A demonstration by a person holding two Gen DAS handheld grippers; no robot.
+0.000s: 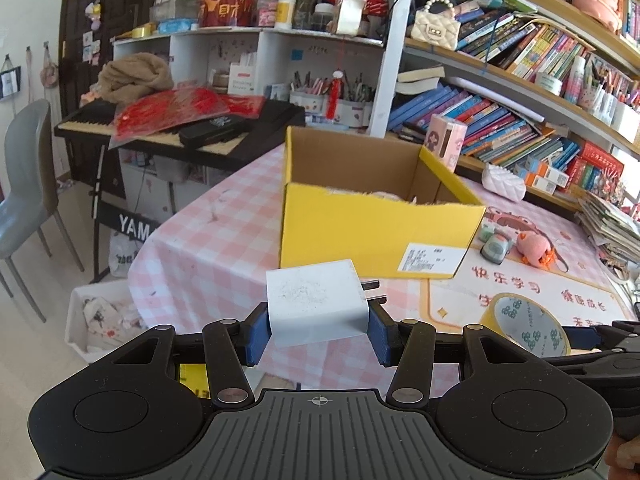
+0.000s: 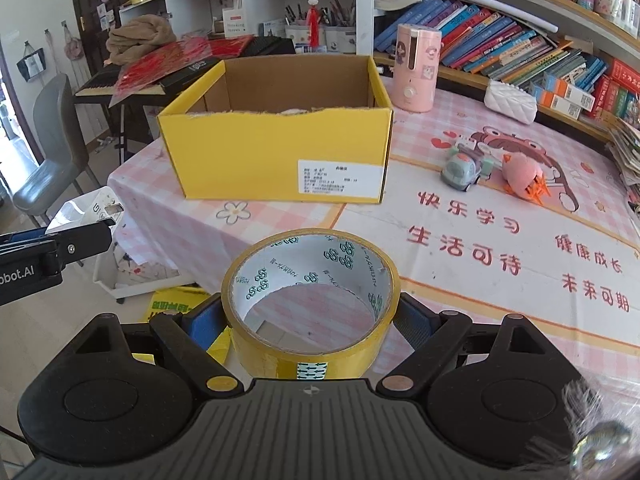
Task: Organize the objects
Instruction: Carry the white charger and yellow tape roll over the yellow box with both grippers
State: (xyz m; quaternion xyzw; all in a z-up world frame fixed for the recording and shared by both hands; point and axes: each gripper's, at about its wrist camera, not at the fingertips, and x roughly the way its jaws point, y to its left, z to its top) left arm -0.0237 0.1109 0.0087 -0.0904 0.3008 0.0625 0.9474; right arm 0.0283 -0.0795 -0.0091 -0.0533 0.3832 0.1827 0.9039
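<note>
My left gripper [image 1: 318,334] is shut on a white plug-in charger [image 1: 316,300], its two prongs pointing right; it hangs over the near left edge of the pink checked table. My right gripper [image 2: 310,326] is shut on a yellow tape roll [image 2: 310,304], blue pads against its sides. The tape roll [image 1: 524,322] and right gripper show at the right of the left wrist view, and the charger [image 2: 90,210] at the left of the right wrist view. An open yellow cardboard box [image 1: 372,228] [image 2: 276,152] stands beyond both grippers, with something pale inside.
A toy car [image 2: 464,168], a pink plush toy [image 2: 522,178], a pink appliance [image 2: 416,68] and a white quilted pouch [image 2: 510,100] sit on the table [image 2: 480,280]. Bookshelves run along the right. A keyboard [image 1: 168,128], a grey chair [image 1: 28,200] and a floor bin [image 1: 100,320] stand left.
</note>
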